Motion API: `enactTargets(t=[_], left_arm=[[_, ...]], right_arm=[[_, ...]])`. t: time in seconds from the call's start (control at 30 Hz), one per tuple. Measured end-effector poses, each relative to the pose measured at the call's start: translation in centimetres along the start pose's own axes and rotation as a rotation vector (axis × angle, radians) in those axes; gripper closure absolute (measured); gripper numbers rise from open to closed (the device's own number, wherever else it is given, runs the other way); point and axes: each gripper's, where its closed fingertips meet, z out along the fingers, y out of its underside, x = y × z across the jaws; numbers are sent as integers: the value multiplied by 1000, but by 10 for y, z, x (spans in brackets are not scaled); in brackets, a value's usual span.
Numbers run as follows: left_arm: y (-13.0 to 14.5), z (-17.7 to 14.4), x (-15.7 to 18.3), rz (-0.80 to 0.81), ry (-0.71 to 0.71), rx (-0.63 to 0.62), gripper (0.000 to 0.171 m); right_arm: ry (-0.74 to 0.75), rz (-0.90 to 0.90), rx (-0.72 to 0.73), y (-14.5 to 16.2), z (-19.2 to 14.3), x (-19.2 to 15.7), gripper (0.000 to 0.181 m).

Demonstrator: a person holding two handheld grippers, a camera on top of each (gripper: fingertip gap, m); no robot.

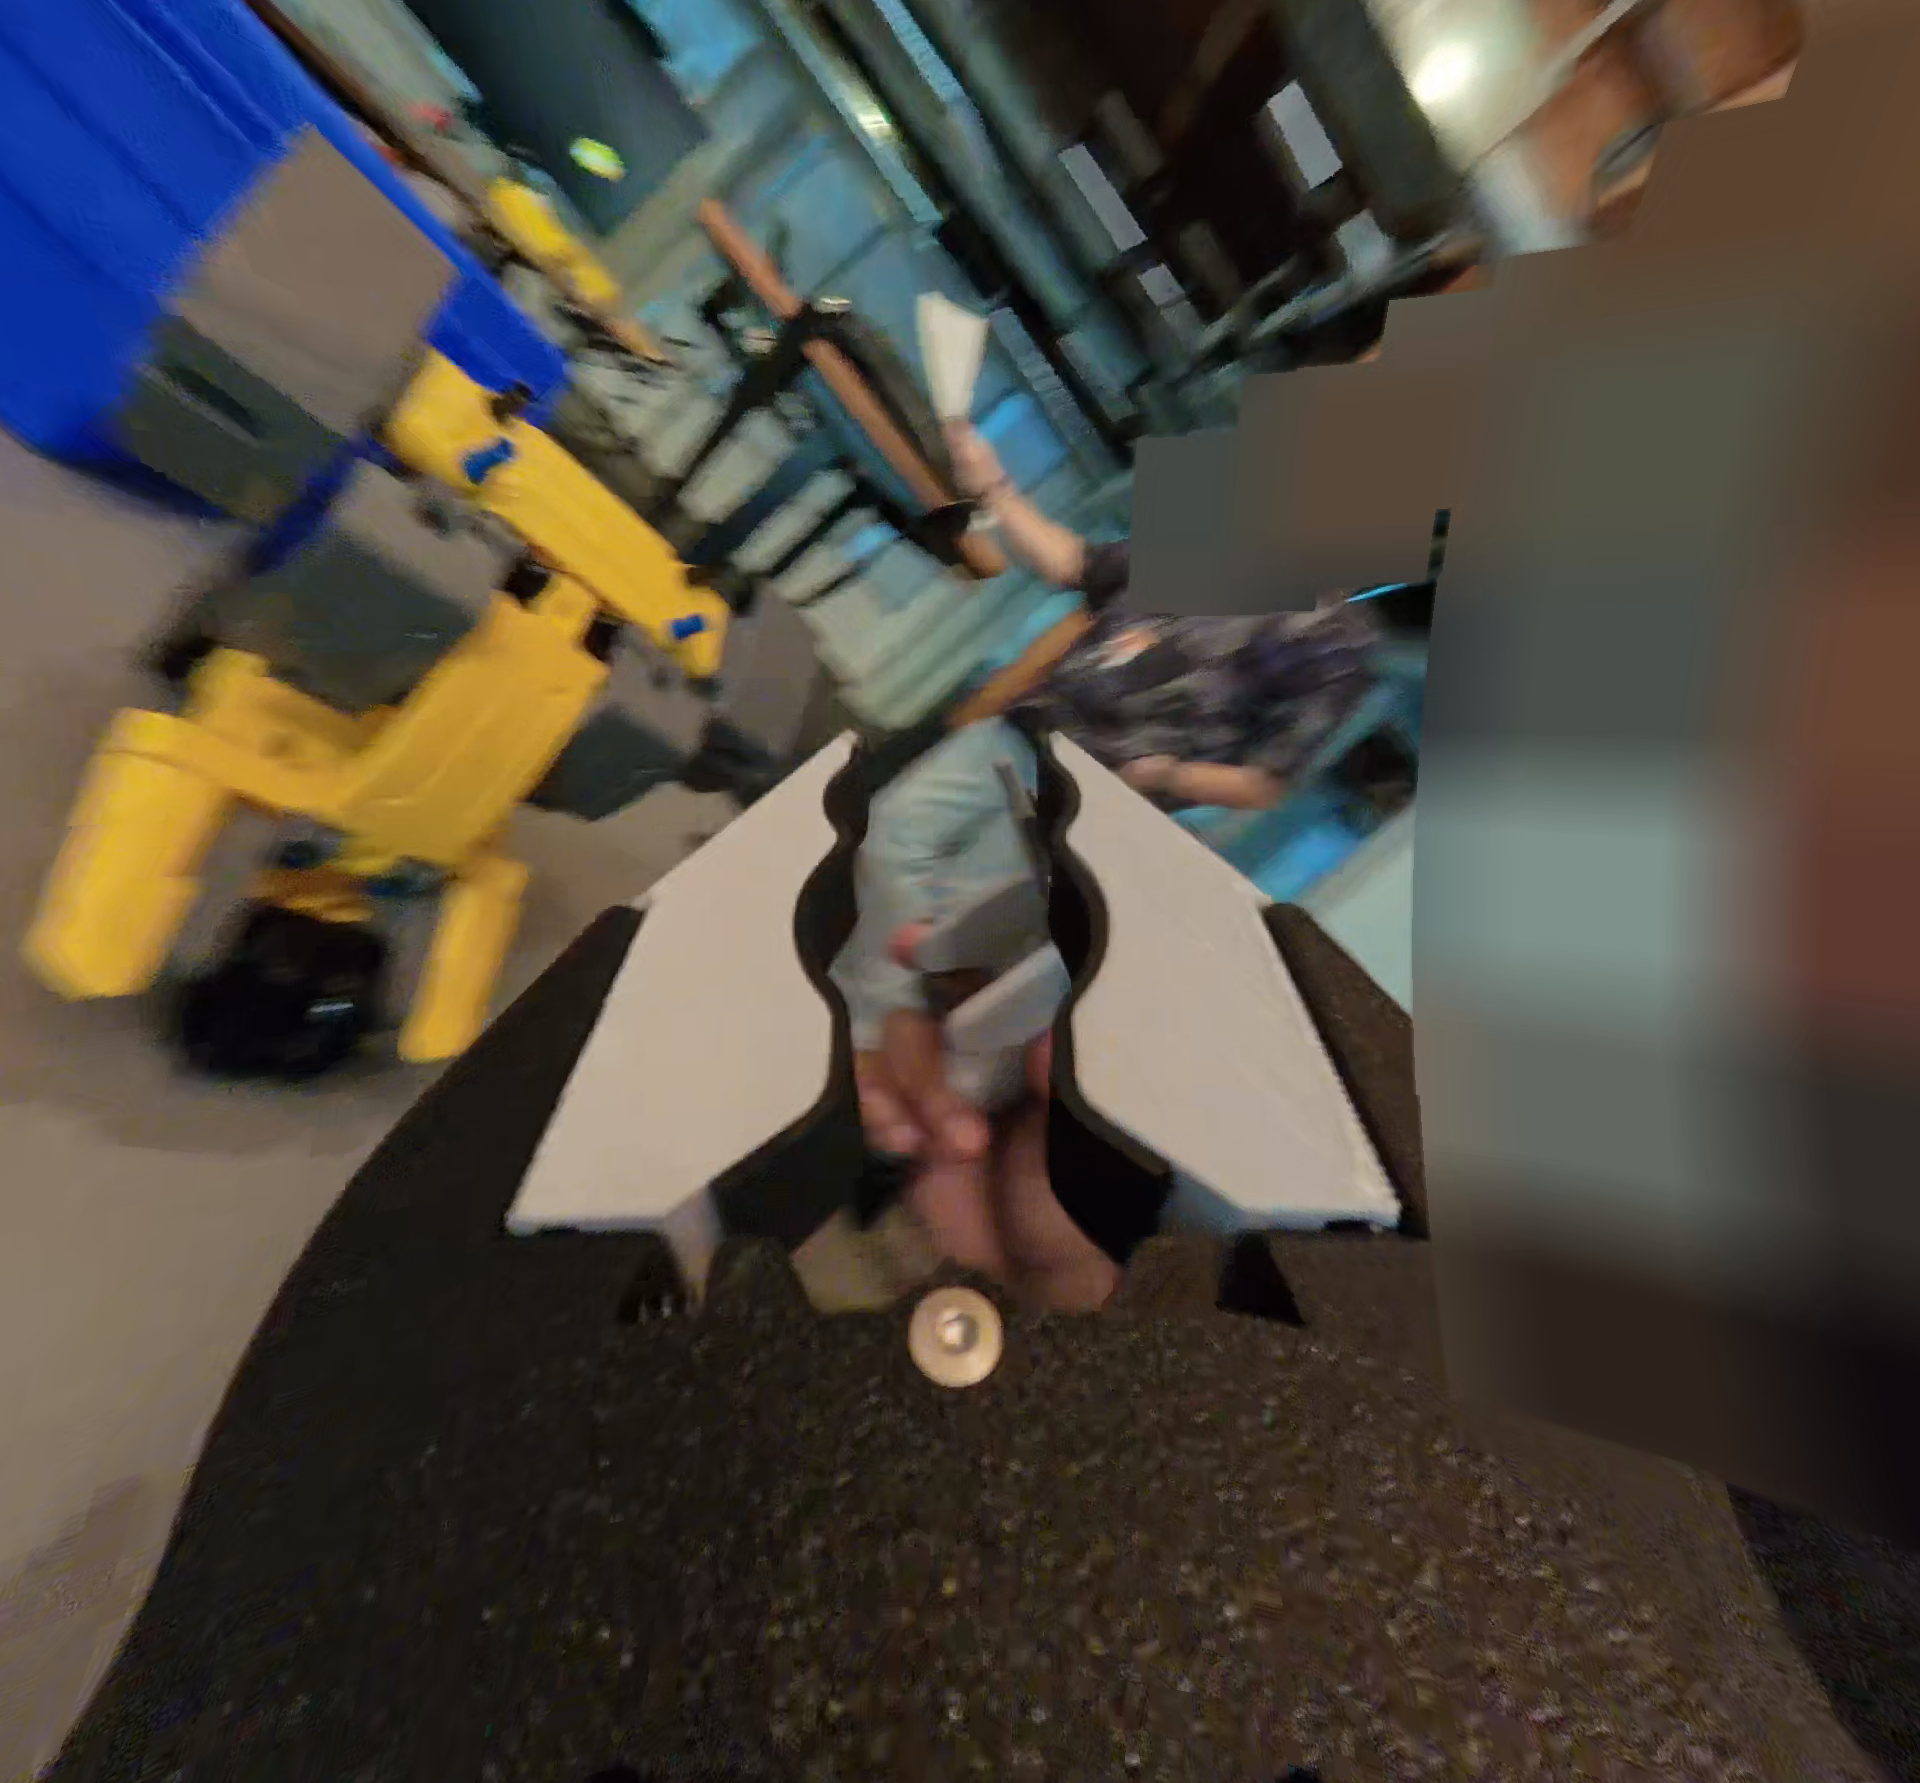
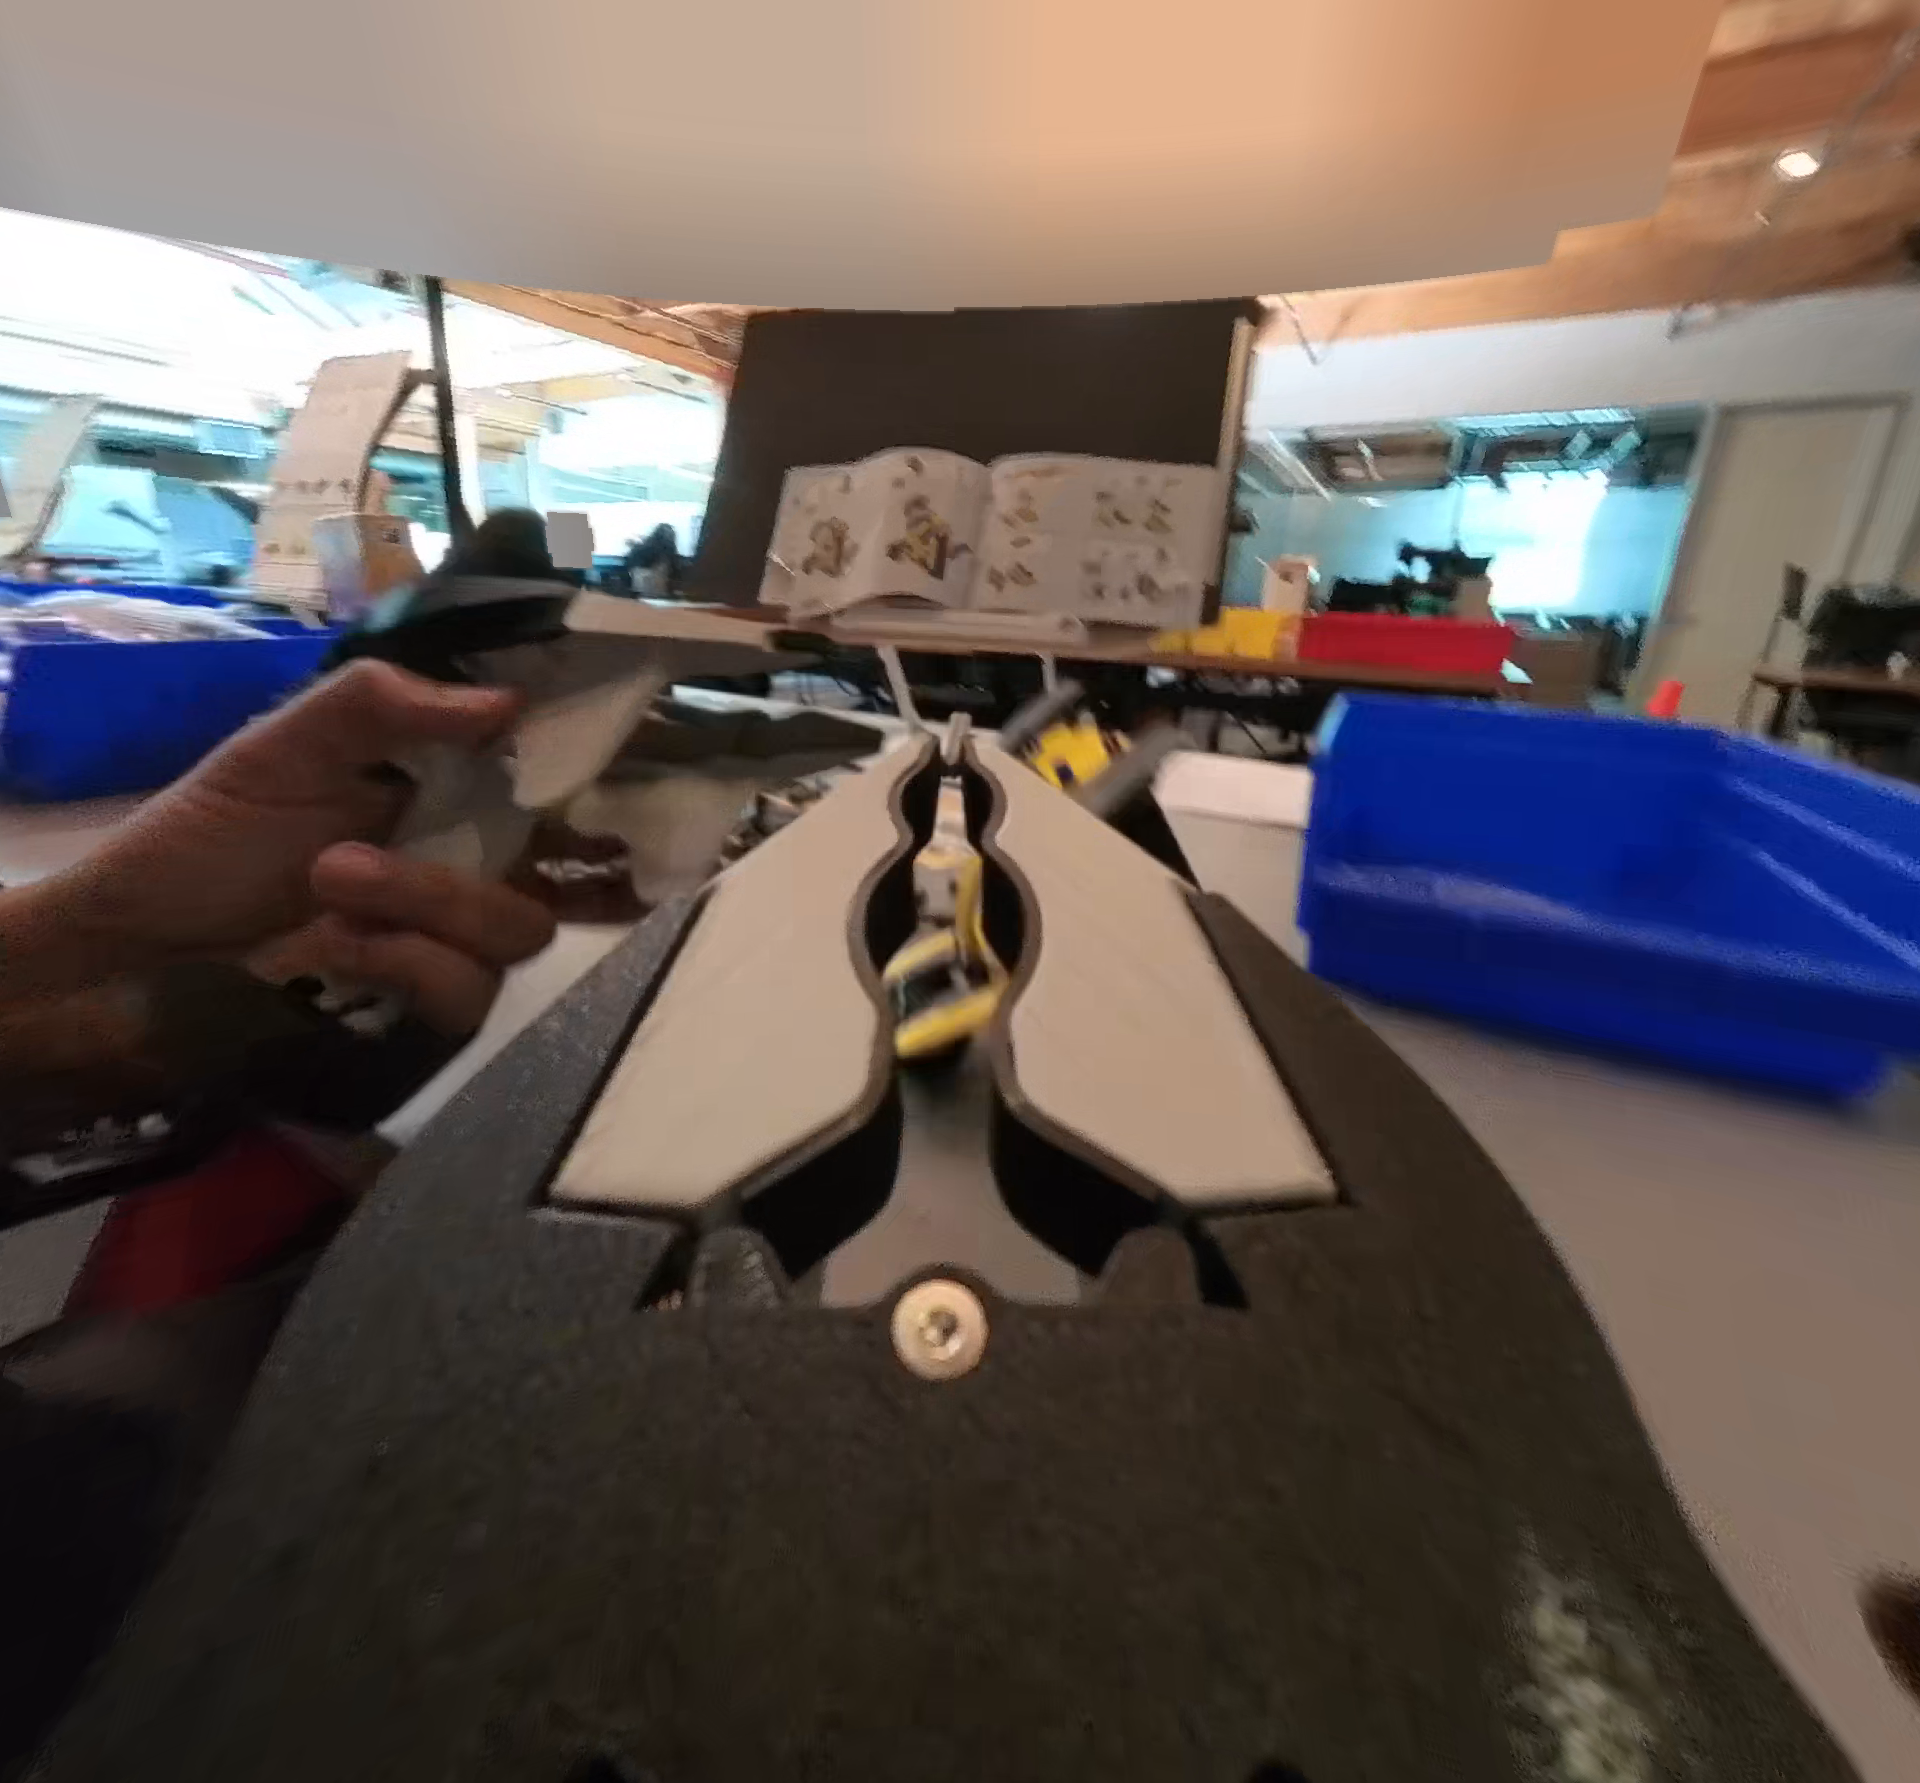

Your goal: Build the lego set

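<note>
where the left tongs (image 1: 951, 757) gape empty, yellow brick model (image 1: 395, 694) lying aslant, right tongs (image 2: 954, 746) pinching small grey piece (image 2: 956, 727)

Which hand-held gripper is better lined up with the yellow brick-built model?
Right, probably: the right hand-held gripper points straight at the yellow brick-built model; the left hand-held gripper points past it.

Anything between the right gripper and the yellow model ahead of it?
Nothing visible. The yellow model shows through the gap between the fingers of the right gripper. Its tips seem shut on a small grey piece. The left gripper sits off to the left, the blue bin to the right.
</note>
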Motion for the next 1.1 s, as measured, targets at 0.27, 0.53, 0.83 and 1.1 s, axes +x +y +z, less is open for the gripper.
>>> enactTargets(t=[0.27, 0.53, 0.83, 1.1], left_arm=[[11, -20, -59, 621, -558, -199, 141], [7, -25, -75, 718, -705, -215, 141], [2, -34, -87, 787, -777, -285, 141], [20, -22, -87, 661, -590, -398, 141]], right_arm=[[54, 216, -46, 41, -43, 4, 179], [41, 218, -67, 57, -52, 12, 179], [36, 300, -96, 61, -58, 23, 178], [6, 133, -178, 68, -37, 0, 178]])
